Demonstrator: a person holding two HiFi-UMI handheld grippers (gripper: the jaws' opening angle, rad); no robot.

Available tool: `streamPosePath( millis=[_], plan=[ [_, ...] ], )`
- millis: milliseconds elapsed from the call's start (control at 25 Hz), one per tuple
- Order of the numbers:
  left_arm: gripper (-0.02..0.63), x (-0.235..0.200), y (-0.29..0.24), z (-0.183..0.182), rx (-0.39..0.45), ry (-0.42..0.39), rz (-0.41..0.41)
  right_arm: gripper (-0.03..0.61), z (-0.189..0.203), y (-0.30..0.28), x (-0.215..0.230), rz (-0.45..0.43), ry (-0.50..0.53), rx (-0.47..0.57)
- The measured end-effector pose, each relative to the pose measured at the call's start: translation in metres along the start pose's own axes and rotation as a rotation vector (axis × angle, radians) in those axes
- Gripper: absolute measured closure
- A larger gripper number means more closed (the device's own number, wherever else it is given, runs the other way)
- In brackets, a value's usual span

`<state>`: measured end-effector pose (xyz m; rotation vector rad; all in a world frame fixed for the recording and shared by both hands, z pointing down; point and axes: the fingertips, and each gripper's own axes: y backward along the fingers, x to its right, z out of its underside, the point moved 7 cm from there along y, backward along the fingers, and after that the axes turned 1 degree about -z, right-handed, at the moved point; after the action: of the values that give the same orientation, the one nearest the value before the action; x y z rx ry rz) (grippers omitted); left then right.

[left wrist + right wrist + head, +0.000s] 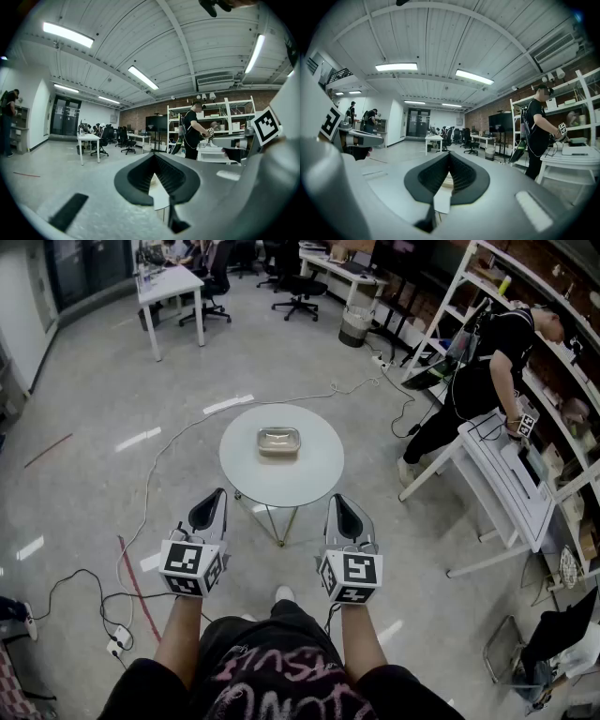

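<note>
**Both grippers closed and empty, tray ahead on the round table**

At our far left a power strip (118, 637) lies on the polished floor with cables running from it. We hold the left gripper (218, 494) low in front of us, its tip just beside the near left edge of the round white table (319, 474). Its jaws are pressed together at the tips. Its own view shows nothing pinched between them, only a sliver of white tabletop through the gap behind the tips.

The metal tray (278, 442) sits near the middle of the tabletop, a little toward the far side. It lies ahead of the left gripper and off to its right, well apart from it. Something pale lies inside the tray, and we cannot tell what. Seen from the head view, the tray lies about midway between our two tools and beyond both.

We hold the right gripper (338, 500) level with the left one, by the near right edge of the table. Its jaws also meet tip to tip and grip nothing. The tray lies ahead of it and to its left, well apart.

Farther right, a person in black (487, 381) bends over a white bench (511, 484).
</note>
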<state>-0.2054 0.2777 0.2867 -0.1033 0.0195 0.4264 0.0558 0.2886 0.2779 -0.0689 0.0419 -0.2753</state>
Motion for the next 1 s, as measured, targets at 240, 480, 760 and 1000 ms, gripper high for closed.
streamPosePath(
  millis=[240,480,760,1000],
  plan=[
    [0.618,-0.005,0.002,-0.005,0.0,0.001,0.0,0.574,-0.005,-0.002,-0.007,-0.004,0.004,-0.003],
    [0.618,-0.002,-0.002,0.0,-0.011,0.001,0.007,0.574,0.0,-0.004,-0.006,-0.001,-0.005,-0.005],
    [0.618,-0.003,0.007,0.012,-0.047,0.012,0.024,0.574,0.005,0.005,-0.014,0.019,-0.004,-0.011],
    [0.618,0.006,0.008,0.022,-0.067,0.019,0.049,0.572,0.015,0.017,-0.01,0.037,-0.013,-0.03]
  ],
)
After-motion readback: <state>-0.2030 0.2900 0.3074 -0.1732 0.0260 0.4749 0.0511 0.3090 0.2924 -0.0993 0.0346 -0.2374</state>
